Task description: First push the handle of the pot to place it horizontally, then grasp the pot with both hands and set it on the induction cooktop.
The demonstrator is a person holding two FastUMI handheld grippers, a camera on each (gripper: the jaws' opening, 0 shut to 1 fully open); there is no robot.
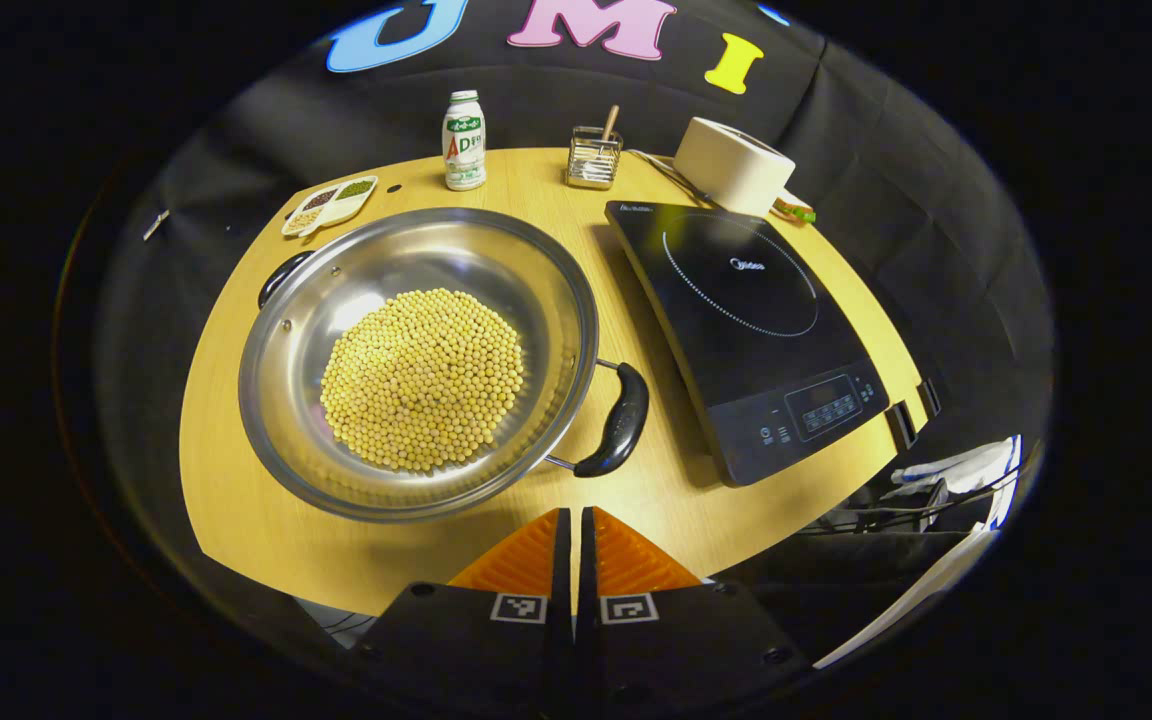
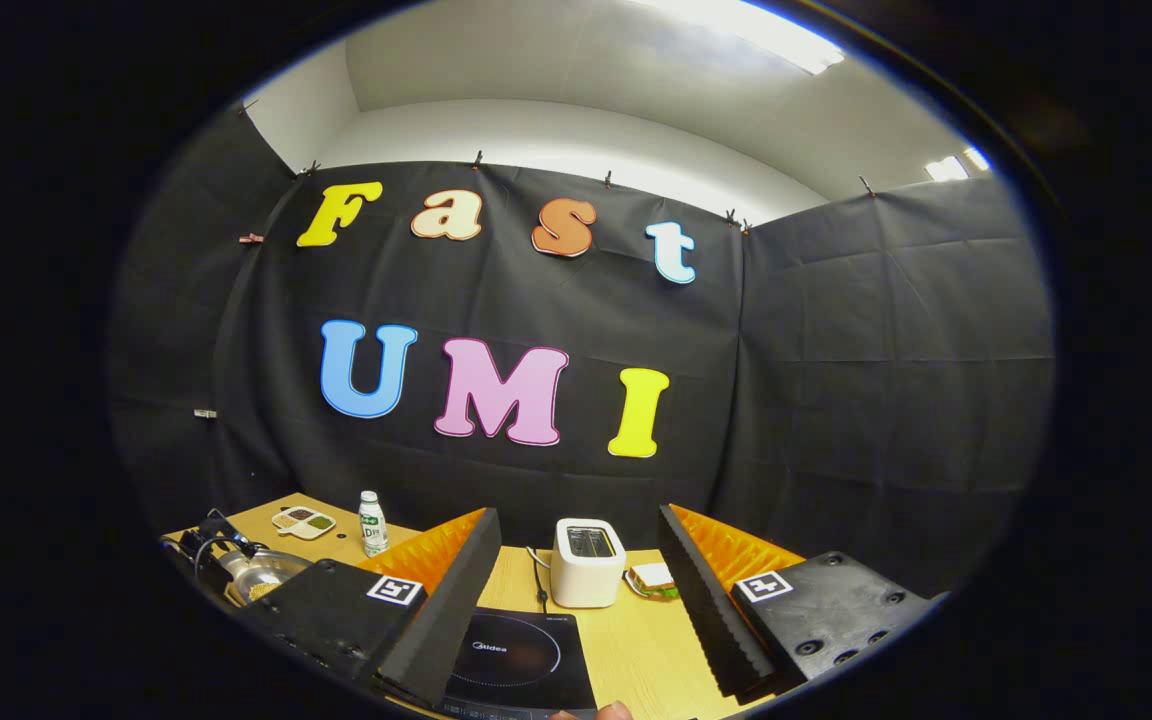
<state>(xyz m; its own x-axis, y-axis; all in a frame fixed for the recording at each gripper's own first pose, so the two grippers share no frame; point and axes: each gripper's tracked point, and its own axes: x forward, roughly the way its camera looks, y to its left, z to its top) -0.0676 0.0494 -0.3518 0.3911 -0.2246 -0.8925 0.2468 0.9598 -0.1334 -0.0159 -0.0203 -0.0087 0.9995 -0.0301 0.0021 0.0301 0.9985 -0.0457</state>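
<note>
A steel pot of beans is sitting left of centre in the left gripper view, its near handle angled beside the cooktop. The left gripper is hovering narrow and empty; the right gripper is gaping wide and probably empty. A hard shove risks spilling beans.

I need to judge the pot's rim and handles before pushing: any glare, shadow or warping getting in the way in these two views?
Left gripper view: sharp; bright glare on the pot wall left of the soybeans; near handle clear, far handle dark; table edge bowed by fisheye. Right gripper view: ceiling light blown out, pot small, dim, partly hidden behind the right gripper.
</note>
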